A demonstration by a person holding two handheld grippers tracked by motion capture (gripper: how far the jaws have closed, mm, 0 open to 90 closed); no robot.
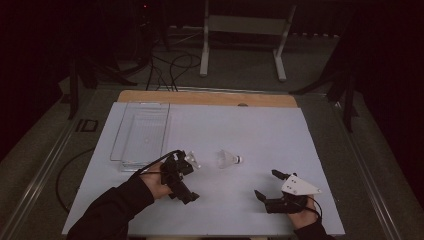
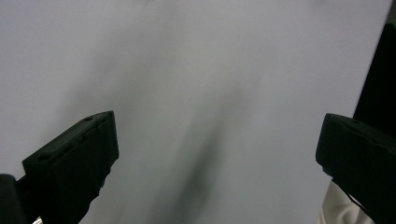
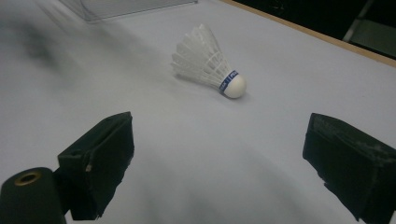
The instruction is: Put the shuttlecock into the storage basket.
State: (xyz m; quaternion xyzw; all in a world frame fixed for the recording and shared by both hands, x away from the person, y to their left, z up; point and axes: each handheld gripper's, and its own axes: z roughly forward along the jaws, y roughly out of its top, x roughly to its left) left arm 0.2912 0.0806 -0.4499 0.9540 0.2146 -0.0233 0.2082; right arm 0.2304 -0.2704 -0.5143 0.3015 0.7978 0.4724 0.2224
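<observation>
Shuttlecock, white-feathered with a blue band and rounded cork tip, lies on its side on the white table ahead of the right gripper, whose black jaws stand wide apart around nothing. The left gripper is likewise spread open, facing blurred bare tabletop. From above, the left hand tilts its gripper just beside a clear plastic tray; the shuttlecock sits between both hands.

Clear plastic tray: cut off by the right gripper view's top edge.
White desk: blurred in the left gripper view.
Right forearm: cut off at the high view's bottom edge.
</observation>
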